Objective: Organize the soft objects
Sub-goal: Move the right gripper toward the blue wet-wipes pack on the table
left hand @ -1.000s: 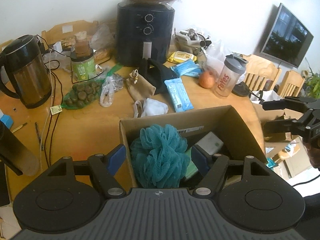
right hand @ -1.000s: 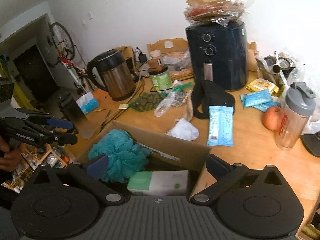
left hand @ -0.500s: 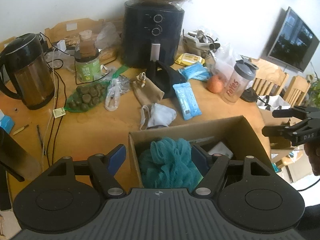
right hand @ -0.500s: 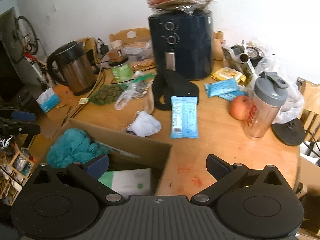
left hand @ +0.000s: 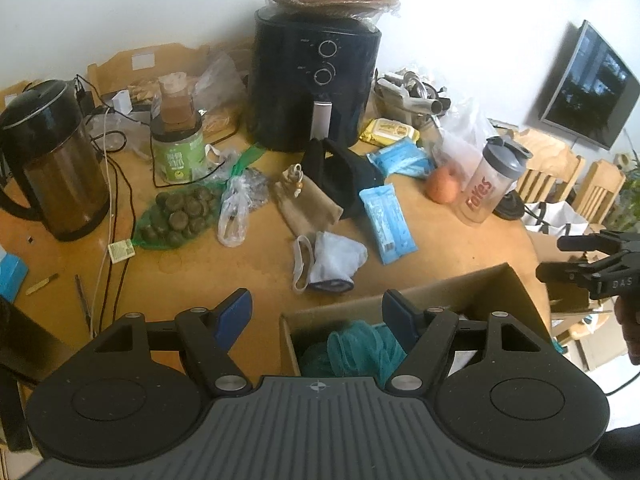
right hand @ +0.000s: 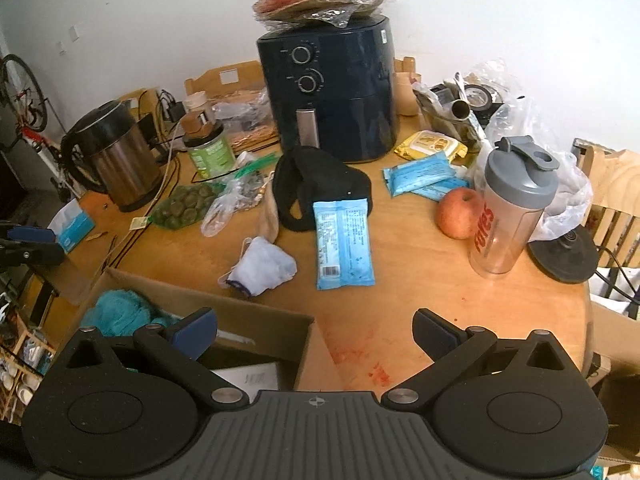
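The cardboard box (right hand: 240,320) at lower left of the right wrist view already holds one teal bath pouf (right hand: 120,312). Both the left gripper (left hand: 316,314) and right gripper (right hand: 314,330) gape wide and hold nothing. The likely next pick is the one white cloth mask (right hand: 262,266) at frame centre, best pinched at its bunched middle, then the one black pouch (right hand: 320,184) above it.
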### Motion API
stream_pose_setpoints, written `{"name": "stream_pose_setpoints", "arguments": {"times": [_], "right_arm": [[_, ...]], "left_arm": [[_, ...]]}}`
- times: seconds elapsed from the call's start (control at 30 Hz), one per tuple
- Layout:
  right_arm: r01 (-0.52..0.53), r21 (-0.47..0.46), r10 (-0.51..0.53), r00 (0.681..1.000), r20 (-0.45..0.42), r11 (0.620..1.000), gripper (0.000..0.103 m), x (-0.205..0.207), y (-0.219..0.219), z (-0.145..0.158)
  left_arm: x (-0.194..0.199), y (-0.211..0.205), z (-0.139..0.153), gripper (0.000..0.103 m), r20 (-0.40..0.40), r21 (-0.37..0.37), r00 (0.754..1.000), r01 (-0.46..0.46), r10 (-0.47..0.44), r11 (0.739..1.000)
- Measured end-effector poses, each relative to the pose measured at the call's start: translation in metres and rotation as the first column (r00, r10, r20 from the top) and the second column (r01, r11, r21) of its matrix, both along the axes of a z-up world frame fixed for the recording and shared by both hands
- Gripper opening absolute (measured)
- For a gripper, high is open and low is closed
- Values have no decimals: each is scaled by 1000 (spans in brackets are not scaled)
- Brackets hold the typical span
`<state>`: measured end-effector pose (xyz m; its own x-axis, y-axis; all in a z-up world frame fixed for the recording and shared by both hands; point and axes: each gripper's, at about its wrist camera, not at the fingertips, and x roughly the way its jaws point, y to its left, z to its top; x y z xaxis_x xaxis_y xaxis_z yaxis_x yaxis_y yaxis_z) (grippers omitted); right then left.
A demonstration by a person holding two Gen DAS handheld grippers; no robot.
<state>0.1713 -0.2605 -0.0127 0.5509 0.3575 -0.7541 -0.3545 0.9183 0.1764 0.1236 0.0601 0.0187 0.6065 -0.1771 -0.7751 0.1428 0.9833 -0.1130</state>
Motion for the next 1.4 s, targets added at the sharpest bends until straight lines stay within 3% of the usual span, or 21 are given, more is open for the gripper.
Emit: {"name": "stream_pose_setpoints", "arguments": {"times": [0.8, 1.4], "right_arm": [[78, -41, -79, 997, -15, 996, 103, 58, 7, -13], [-18, -116, 13, 999, -43, 993, 103, 100, 30, -31]], "left_arm": [[47, 13, -1, 72, -20, -12, 996, 87, -87, 996], [56, 16, -9, 72, -46, -34, 994, 101, -102, 994]]}}
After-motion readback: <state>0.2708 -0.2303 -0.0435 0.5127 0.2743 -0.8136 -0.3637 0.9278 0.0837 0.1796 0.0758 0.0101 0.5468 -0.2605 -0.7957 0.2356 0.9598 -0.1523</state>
